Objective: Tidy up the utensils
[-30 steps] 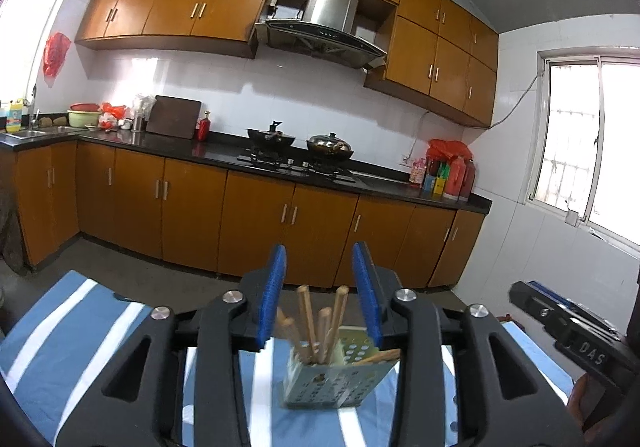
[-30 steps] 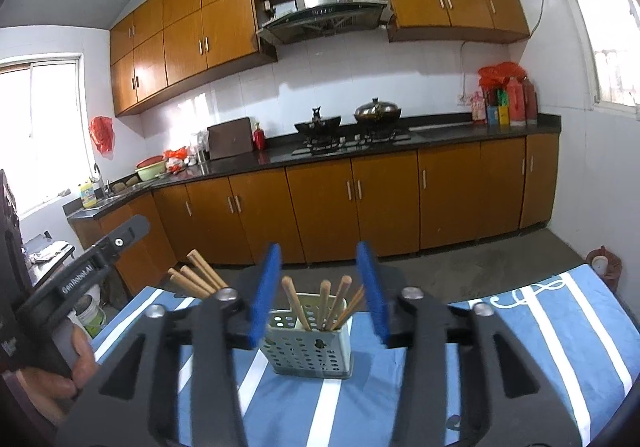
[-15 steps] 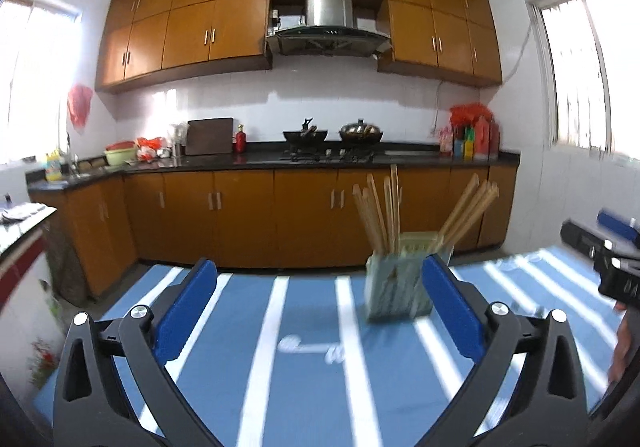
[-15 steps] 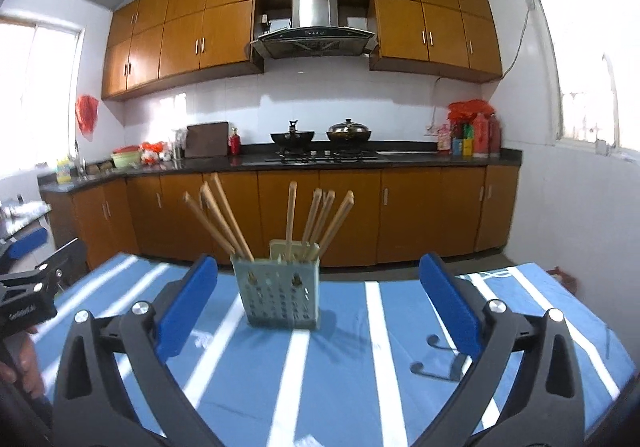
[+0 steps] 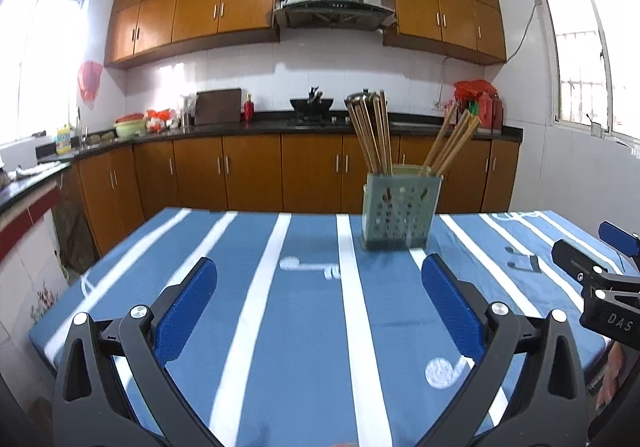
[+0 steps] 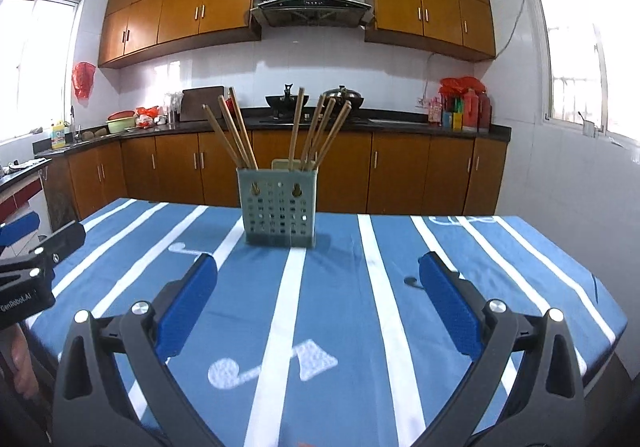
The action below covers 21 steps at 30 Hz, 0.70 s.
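A pale green perforated utensil holder (image 5: pixel 401 210) (image 6: pixel 279 206) stands upright on the blue striped tablecloth (image 5: pixel 304 311) (image 6: pixel 340 311), with several wooden chopsticks (image 5: pixel 374 135) (image 6: pixel 316 131) leaning in two bunches inside it. My left gripper (image 5: pixel 319 277) is open wide, low over the cloth, well short of the holder, nothing between its blue pads. My right gripper (image 6: pixel 318 273) is likewise open and empty, the holder ahead of it and slightly left. Each gripper shows at the edge of the other's view, the right one (image 5: pixel 600 267) and the left one (image 6: pixel 28 247).
Wooden kitchen cabinets (image 5: pixel 256 171) and a dark counter (image 6: pixel 380 119) with a stove, pots and bottles run along the far wall behind the table. Windows (image 5: pixel 584 59) flank both sides. A hand shows at the lower left edge (image 6: pixel 20 367) of the right wrist view.
Both grippers opened from partly shut to wide and pulled back and down from the holder, which now looks farther away. The views levelled out over the table.
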Tool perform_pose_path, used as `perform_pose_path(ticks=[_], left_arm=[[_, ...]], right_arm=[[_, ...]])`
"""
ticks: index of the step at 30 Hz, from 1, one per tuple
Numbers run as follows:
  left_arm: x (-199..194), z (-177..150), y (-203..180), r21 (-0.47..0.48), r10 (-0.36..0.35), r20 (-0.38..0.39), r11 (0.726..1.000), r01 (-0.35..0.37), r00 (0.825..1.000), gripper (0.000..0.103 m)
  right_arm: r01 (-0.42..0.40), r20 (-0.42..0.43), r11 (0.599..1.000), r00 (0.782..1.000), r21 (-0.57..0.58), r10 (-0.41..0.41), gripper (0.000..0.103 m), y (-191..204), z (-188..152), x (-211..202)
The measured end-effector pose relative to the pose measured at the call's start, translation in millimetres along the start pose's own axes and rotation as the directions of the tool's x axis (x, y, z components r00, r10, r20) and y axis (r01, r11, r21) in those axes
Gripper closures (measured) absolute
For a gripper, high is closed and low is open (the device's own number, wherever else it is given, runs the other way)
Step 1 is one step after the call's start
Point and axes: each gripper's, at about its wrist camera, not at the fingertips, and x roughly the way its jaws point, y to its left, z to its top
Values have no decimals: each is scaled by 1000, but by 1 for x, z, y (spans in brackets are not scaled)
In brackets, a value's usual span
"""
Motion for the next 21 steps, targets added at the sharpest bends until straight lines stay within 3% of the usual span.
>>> perform_pose_path(ticks=[10, 21], left_arm=[[-9, -24, -11, 35, -8, -27, 999, 9, 1000, 2], [-9, -34, -15, 20, -21, -52, 1000, 22, 998, 2]], right_arm=[[15, -40, 1000, 999, 16, -14, 4, -7, -28, -2], [12, -49, 1000, 999, 24, -11, 4, -9, -34, -2]])
